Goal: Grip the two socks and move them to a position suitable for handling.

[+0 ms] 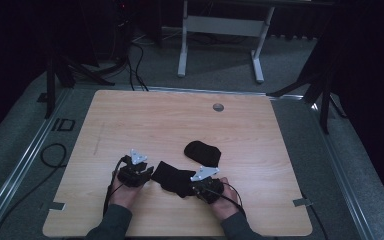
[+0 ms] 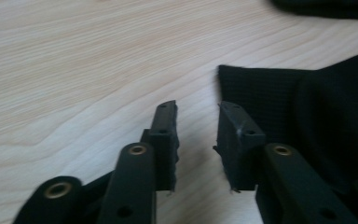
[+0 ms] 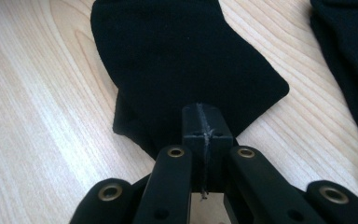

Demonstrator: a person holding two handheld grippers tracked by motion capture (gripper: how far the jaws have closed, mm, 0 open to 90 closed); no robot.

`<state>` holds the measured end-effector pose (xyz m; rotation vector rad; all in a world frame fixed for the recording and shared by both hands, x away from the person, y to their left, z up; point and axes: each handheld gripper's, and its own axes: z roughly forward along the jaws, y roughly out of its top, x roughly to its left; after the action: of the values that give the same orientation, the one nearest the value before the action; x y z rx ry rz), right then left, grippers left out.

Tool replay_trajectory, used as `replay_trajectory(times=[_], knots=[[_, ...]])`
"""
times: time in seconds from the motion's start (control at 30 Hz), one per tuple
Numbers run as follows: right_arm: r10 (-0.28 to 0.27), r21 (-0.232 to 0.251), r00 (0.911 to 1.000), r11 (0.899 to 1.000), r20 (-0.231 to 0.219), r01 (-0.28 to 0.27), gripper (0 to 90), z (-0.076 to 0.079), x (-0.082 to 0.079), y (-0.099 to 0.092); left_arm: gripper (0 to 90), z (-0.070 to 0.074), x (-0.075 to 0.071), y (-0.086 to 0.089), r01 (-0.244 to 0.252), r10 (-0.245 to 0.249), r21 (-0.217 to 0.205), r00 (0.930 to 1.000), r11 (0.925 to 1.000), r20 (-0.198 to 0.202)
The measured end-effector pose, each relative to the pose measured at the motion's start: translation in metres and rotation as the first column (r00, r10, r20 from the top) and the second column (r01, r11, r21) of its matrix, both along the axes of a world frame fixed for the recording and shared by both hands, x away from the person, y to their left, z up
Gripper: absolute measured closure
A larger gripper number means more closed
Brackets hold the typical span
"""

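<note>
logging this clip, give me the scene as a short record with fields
surface: wooden table
near sock: black sock lying flat between the two grippers
far sock: second black sock, lying apart behind the first
left gripper: left gripper at the near sock's ribbed cuff edge, jaws apart, no cloth between the pads
right gripper: right gripper with jaws pressed together, over the near sock's other end; whether cloth is pinched cannot be told
hands: one hand behind each gripper
</note>
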<state>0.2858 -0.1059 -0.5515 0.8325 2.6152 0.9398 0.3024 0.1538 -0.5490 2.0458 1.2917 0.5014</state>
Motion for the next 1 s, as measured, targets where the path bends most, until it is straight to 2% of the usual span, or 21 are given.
replay_trajectory(times=[0.3, 0.4, 0.57, 0.7, 0.87, 1.0], knots=[[0.014, -0.01, 0.9999, 1.0, -0.01, -0.014, 90.0, 0.001, -0.001, -0.003, 81.4, -0.003, -0.004, -0.016, 0.103, -0.103, 0.009, 0.9947, 0.9946, -0.002], [0.021, -0.016, 0.9997, 1.0, -0.01, -0.021, 90.0, 0.001, -0.001, -0.006, 82.7, -0.005, -0.004, -0.02, 0.113, -0.113, 0.033, 0.9935, 0.993, -0.011], [0.015, -0.023, 0.9997, 1.0, -0.021, -0.015, 90.0, 0.002, 0.001, -0.014, 83.7, -0.006, -0.004, -0.021, 0.122, -0.122, 0.025, 0.9924, 0.9922, -0.017], [-0.013, -0.033, 0.9996, 0.999, -0.026, 0.013, 90.0, 0.003, 0.004, -0.02, 83.9, -0.006, -0.006, -0.024, 0.141, -0.141, 0.007, 0.9896, 0.9899, -0.028], [-0.044, -0.08, 0.999, 0.996, 0.002, 0.044, 90.0, 0.005, 0.007, -0.025, 83.9, -0.007, -0.01, -0.03, 0.176, -0.176, -0.003, 0.9839, 0.9843, -0.03], [-0.048, -0.092, 0.9986, 0.995, 0.021, 0.05, 89.9, 0.007, 0.005, -0.024, 83.9, -0.007, -0.011, -0.031, 0.177, -0.177, -0.005, 0.9837, 0.9842, -0.032]])
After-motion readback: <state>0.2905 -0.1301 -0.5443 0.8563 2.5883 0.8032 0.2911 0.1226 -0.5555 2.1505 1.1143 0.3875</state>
